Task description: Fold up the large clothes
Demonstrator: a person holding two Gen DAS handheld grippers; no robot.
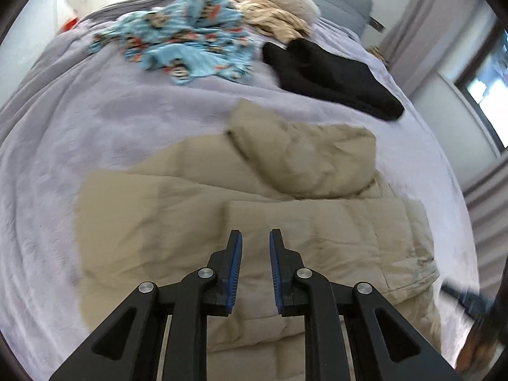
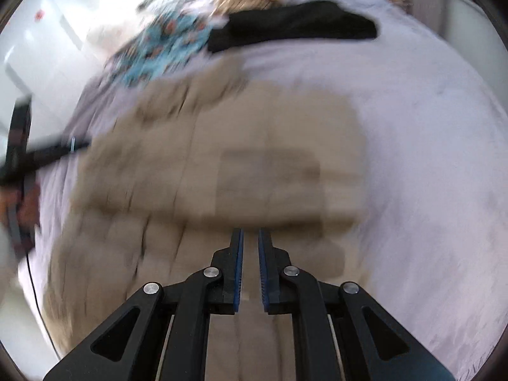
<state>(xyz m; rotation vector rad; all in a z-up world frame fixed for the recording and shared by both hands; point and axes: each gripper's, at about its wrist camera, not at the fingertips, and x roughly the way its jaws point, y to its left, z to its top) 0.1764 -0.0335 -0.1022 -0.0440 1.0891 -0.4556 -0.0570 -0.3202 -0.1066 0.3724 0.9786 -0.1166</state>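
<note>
A beige quilted hooded jacket (image 1: 254, 197) is spread on the lavender blanket (image 1: 95, 120), with its hood (image 1: 304, 155) lying towards the folded black garment (image 1: 333, 76). Above the jacket, the left gripper (image 1: 255, 238) is held with fingers apart and empty. The right gripper (image 2: 250, 235) is seen with fingers narrowly apart, nothing between them. A blue patterned garment (image 1: 187, 41) is heaped beyond the jacket.

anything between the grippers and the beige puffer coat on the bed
Nothing visible does. The beige quilted puffer coat lies directly under the open left gripper and right gripper; the black folded garment lies beyond it.
</note>
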